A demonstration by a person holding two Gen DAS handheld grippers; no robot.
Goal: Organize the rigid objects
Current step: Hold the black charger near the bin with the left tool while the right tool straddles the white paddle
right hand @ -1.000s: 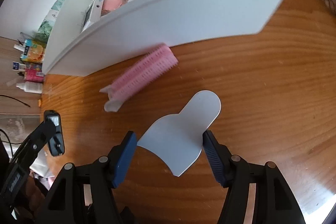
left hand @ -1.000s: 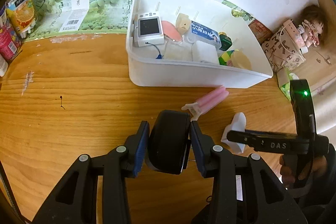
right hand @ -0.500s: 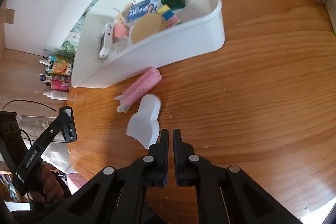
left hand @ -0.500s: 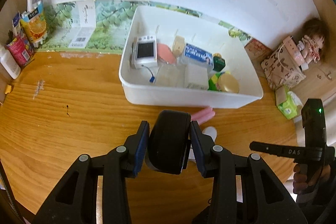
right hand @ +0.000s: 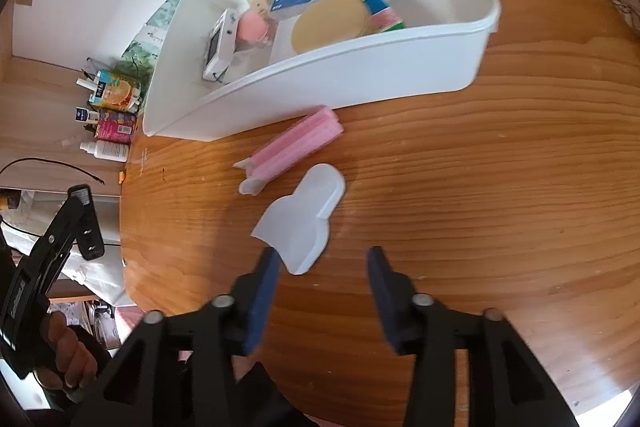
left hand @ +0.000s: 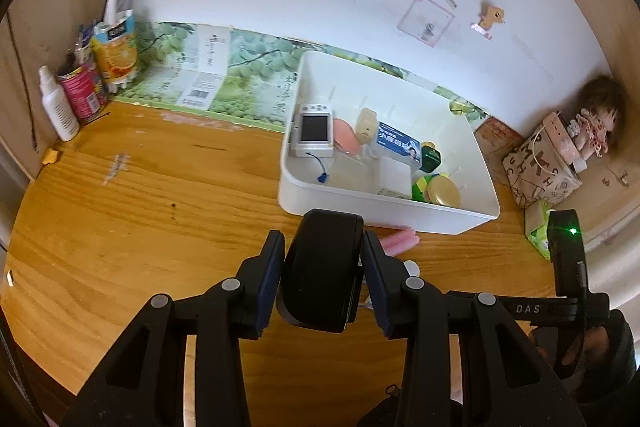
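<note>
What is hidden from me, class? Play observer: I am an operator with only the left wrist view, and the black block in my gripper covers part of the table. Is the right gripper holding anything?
Observer: No. The right gripper holds nothing; its jaws are opening above the table.
Operator: What is the white bit behind my black block?
Observer: A flat white scoop. It lies on the wood with its wide end toward the right gripper's fingers, and it is not pinched.
Operator: And the pink thing?
Observer: A pink roller with a white tip, lying between the scoop and the white tub.
</note>
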